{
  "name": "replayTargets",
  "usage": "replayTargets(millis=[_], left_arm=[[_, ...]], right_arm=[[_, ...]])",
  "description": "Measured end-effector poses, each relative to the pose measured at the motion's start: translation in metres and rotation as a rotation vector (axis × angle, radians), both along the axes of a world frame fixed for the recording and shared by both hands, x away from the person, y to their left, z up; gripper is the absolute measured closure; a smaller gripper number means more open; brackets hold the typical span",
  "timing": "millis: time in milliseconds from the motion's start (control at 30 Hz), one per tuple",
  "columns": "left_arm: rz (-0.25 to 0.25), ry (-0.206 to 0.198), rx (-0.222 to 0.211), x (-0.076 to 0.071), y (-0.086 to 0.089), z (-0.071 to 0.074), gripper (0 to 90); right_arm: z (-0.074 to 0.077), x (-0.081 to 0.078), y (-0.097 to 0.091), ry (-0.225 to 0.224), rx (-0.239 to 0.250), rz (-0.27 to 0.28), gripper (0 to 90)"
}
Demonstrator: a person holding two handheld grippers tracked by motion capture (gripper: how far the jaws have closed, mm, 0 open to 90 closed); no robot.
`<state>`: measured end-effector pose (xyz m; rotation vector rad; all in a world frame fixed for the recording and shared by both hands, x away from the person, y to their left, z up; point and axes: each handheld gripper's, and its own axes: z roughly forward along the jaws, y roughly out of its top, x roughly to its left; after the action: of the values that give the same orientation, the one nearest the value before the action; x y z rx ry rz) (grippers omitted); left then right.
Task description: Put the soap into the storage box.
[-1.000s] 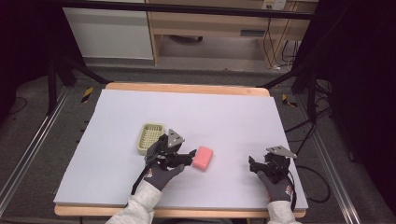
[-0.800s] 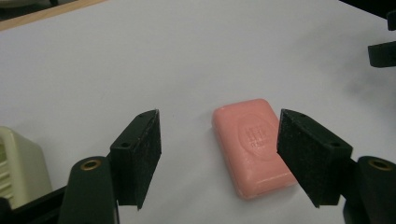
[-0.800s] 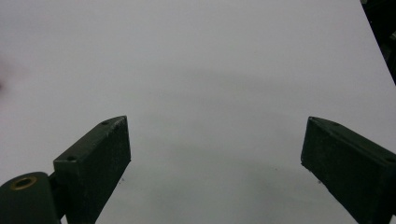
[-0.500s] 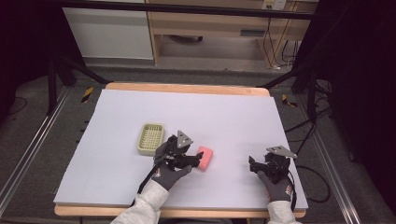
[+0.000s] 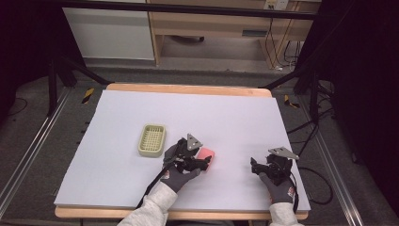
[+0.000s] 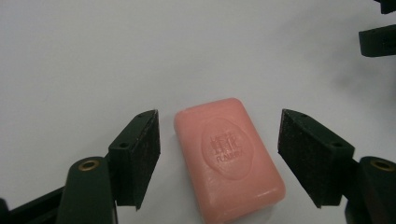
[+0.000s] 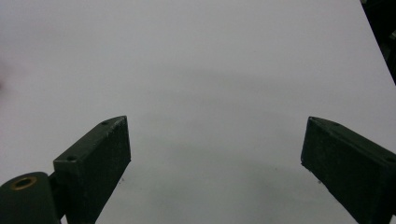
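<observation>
High view: a pale lavender-white table (image 5: 226, 117) with a wooden edge carries a pink soap bar (image 5: 206, 154), taken here as the landmark. A small cream slotted dish (image 5: 152, 140) lies well to the left of the soap, apart from it, on the same surface. The left gripper (image 5: 200, 162), held in a dark-gloved hand (image 5: 178, 173) with a grey sleeve (image 5: 148, 212) behind it, sits just on the near-left side of the soap, its grey three-cornered plate (image 5: 193, 141) uppermost. The right gripper (image 5: 256, 165) rests well to the right of the soap, over bare table, in the other gloved hand (image 5: 278, 186). Left gripper view: the soap bar (image 6: 228, 156) lies flat on the table between the two black jaws, embossed oval stamp facing up; the jaws stand wide apart, one on each side of the bar, with a visible gap of table between each pad and the soap, so nothing is grasped. Right gripper view: the right gripper (image 7: 215, 154) has its jaws spread wide over plain table surface (image 7: 210, 70), holding nothing.
</observation>
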<state>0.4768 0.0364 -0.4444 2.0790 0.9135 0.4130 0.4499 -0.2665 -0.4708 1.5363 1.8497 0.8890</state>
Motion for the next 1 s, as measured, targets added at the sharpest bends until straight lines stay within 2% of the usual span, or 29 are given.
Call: replayTargets(millis=[467,700,1000], left_arm=[[-0.002,0.029,0.033,0.006,-0.014,-0.014,27.5],[-0.001,0.032,0.067,0.008,-0.022,-0.02,27.4],[0.014,0.046,0.09,0.012,-0.025,-0.026,27.4]], right_arm=[[0.0,0.0,0.0,0.003,-0.004,0.0,8.5],[0.0,0.0,0.0,0.003,-0.002,-0.001,8.5],[-0.001,0.001,0.001,0.003,-0.005,0.0,8.5]])
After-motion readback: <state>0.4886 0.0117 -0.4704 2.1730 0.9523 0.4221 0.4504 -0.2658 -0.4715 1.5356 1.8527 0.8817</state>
